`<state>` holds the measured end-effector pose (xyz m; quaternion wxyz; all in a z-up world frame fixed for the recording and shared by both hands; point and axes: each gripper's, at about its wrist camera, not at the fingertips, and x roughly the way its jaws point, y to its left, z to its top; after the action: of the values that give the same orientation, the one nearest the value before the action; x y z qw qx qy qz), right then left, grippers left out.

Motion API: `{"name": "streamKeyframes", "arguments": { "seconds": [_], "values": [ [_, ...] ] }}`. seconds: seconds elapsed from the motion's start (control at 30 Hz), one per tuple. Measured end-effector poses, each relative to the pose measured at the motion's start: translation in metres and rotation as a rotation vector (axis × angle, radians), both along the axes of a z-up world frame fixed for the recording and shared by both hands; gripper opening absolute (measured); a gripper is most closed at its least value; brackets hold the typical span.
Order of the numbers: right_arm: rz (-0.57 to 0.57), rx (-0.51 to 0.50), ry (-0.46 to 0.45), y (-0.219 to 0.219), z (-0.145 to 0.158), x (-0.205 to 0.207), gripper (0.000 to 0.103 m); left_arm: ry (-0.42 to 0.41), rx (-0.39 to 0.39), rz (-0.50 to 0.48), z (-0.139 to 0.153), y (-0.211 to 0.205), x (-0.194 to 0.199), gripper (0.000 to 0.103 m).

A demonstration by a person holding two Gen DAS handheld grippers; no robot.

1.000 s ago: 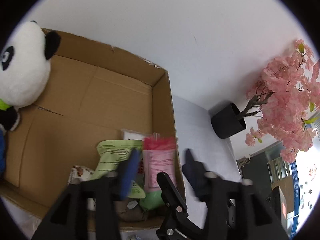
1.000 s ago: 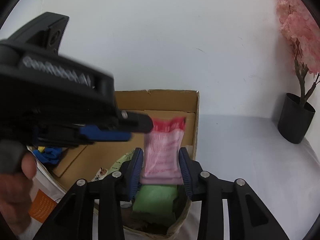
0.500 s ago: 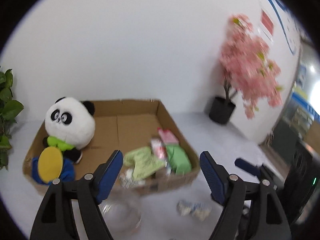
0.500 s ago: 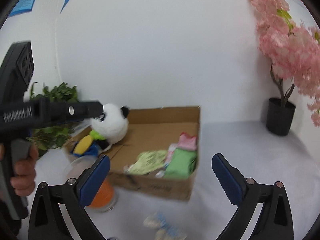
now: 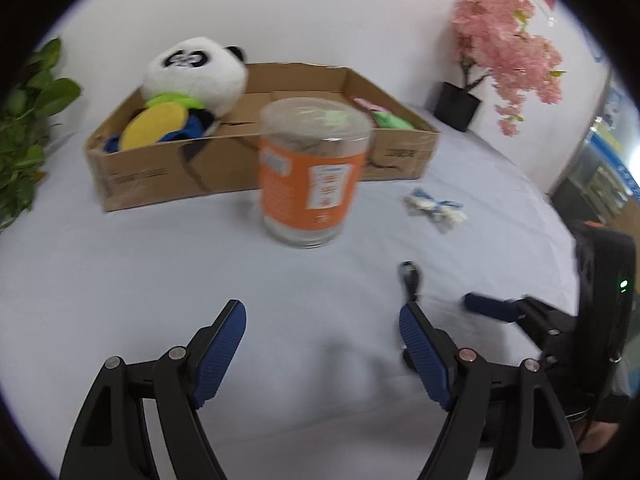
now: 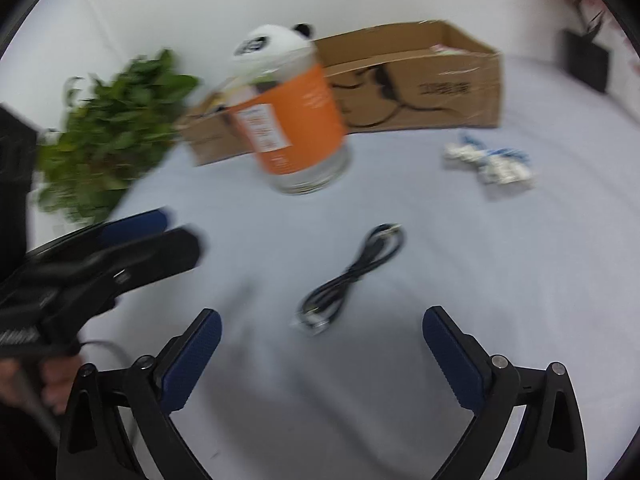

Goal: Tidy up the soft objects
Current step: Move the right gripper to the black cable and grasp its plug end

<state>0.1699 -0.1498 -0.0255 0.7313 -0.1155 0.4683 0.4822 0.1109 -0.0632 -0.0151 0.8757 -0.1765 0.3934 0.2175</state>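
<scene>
Left gripper (image 5: 320, 334): blue-padded jaws spread wide, nothing between them — low in the frame over the white tabletop (image 5: 120, 272).
Right gripper (image 6: 320, 354): jaws likewise wide apart and empty, at the bottom of its view.
Open brown cardboard box (image 5: 224, 168): upper centre of the left view, resting on the table.
Black-and-white plush panda (image 5: 196, 74): sits in the box's left end, above a yellow-and-blue soft toy (image 5: 154, 128).
Pink and green soft packets (image 5: 380, 114): in the box's right end.
Small white-and-blue soft bundle (image 6: 490, 160): on the table in front of the box — right of centre, outside it.
Clear jar with orange label (image 5: 312, 172): upright, just in front of the box.
Coiled black cable (image 6: 352, 276): centre of the right view, on the table.
</scene>
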Motion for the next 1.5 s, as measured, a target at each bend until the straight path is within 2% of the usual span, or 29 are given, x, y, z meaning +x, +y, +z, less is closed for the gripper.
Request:
{"name": "streamKeyframes", "arguments": {
  "seconds": [0.1,0.17,0.23,0.27,0.33,0.4,0.47,0.5,0.53,0.63,0.77,0.83,0.9,0.93,1.03,1.1,1.17,1.2,1.23,1.3,1.33,1.37,1.5],
  "values": [
    [-0.064,-0.050,-0.093,0.015,-0.002,-0.008,0.097,0.026,0.001,0.072,-0.004,0.012,-0.014,0.079],
    [-0.090,-0.078,-0.141,0.028,-0.006,-0.018,0.088,0.027,-0.006,0.095,-0.006,0.017,-0.026,0.079],
    [-0.123,-0.102,-0.133,0.033,-0.011,-0.020,0.083,0.018,-0.015,0.101,-0.006,0.017,-0.034,0.079],
    [-0.145,-0.109,-0.163,0.038,-0.012,-0.021,0.078,0.015,-0.017,0.107,-0.006,0.017,-0.038,0.079],
    [-0.157,-0.141,-0.205,0.046,-0.016,-0.025,0.074,0.004,-0.021,0.107,-0.006,0.016,-0.044,0.079],
    [-0.158,-0.143,-0.215,0.047,-0.015,-0.028,0.065,-0.002,-0.042,0.108,-0.009,0.016,-0.048,0.079],
    [-0.167,-0.135,-0.220,0.043,-0.013,-0.030,0.045,-0.010,-0.069,0.107,-0.011,0.015,-0.051,0.079],
    [-0.172,-0.131,-0.219,0.041,-0.013,-0.030,0.041,-0.016,-0.079,0.105,-0.012,0.015,-0.051,0.079],
    [-0.181,-0.127,-0.217,0.039,-0.013,-0.029,0.032,-0.018,-0.087,0.104,-0.014,0.015,-0.051,0.079],
    [-0.179,-0.126,-0.215,0.035,-0.011,-0.029,0.017,-0.031,-0.146,0.105,-0.018,0.017,-0.050,0.079],
    [-0.159,-0.112,-0.182,0.027,-0.007,-0.026,0.011,-0.049,-0.246,0.097,-0.024,0.020,-0.047,0.079],
    [-0.150,-0.070,-0.157,0.020,0.000,-0.025,0.010,-0.063,-0.304,0.081,-0.027,0.021,-0.046,0.079],
    [-0.127,-0.025,-0.175,0.014,0.011,-0.034,0.010,-0.092,-0.368,0.046,-0.028,0.020,-0.043,0.079],
    [-0.109,0.003,-0.185,0.010,0.016,-0.038,0.002,-0.110,-0.399,0.019,-0.028,0.018,-0.041,0.079],
    [-0.056,0.029,-0.171,0.001,0.023,-0.050,0.001,-0.146,-0.499,-0.039,-0.032,0.014,-0.032,0.079],
    [-0.043,-0.004,-0.168,0.001,0.018,-0.054,0.001,-0.143,-0.584,-0.061,-0.041,0.013,-0.024,0.079],
    [-0.041,-0.009,-0.128,-0.001,0.015,-0.052,0.002,-0.131,-0.621,-0.056,-0.049,0.013,-0.021,0.078],
    [-0.036,-0.002,-0.125,-0.003,0.016,-0.053,0.002,-0.145,-0.615,-0.057,-0.048,0.012,-0.022,0.078],
    [-0.033,-0.001,-0.133,-0.004,0.017,-0.054,0.006,-0.141,-0.614,-0.055,-0.048,0.012,-0.022,0.078],
    [0.002,0.002,-0.156,-0.004,0.018,-0.057,0.034,-0.147,-0.629,-0.044,-0.049,0.015,-0.023,0.078],
    [0.011,0.008,-0.163,-0.005,0.017,-0.058,0.059,-0.145,-0.624,-0.035,-0.048,0.016,-0.023,0.078],
    [0.023,0.021,-0.165,-0.006,0.015,-0.057,0.066,-0.142,-0.614,-0.028,-0.047,0.017,-0.023,0.078],
    [0.076,-0.021,-0.169,0.004,0.006,-0.051,0.063,-0.145,-0.620,-0.015,-0.047,0.021,-0.022,0.078]
  ]
}}
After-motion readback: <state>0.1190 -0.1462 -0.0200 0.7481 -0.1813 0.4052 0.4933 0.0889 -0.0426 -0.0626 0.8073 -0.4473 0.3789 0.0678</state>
